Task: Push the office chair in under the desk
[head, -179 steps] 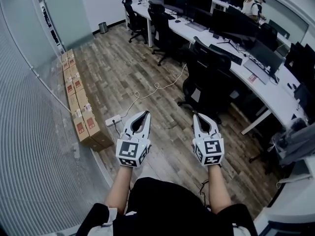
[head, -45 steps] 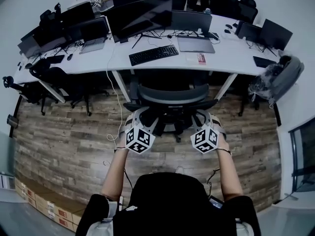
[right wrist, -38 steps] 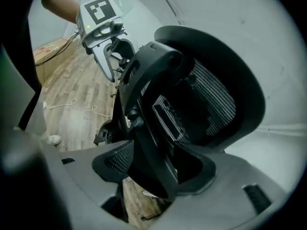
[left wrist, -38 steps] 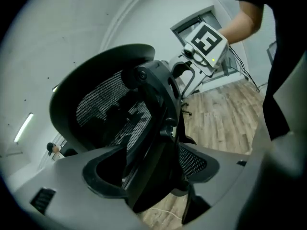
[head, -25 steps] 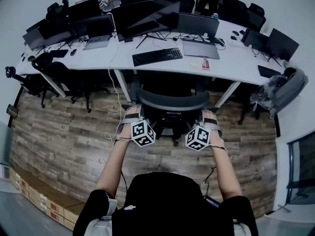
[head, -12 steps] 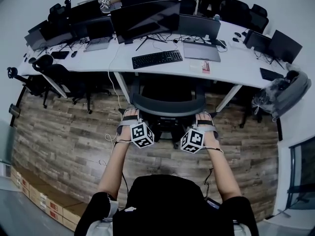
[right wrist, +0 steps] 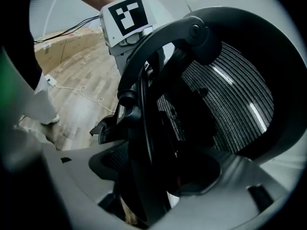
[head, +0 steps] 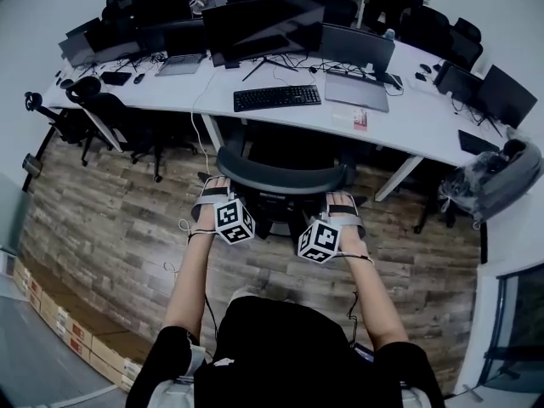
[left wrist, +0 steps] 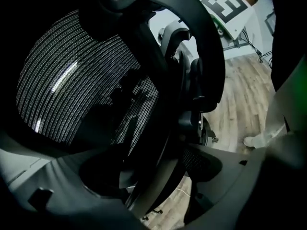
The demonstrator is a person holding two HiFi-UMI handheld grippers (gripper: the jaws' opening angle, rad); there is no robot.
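Near the desk (head: 399,119), office chair (head: 280,177), left tool (head: 212,192) and right tool (head: 342,206) each clamped on its backrest frame

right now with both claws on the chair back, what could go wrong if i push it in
The chair is near the desk; its right side could bump the slanted leg. A white cable hangs under the desk at left and might get caught. The left claw and right claw grip only the chair's top, so the back may tilt rather than roll.
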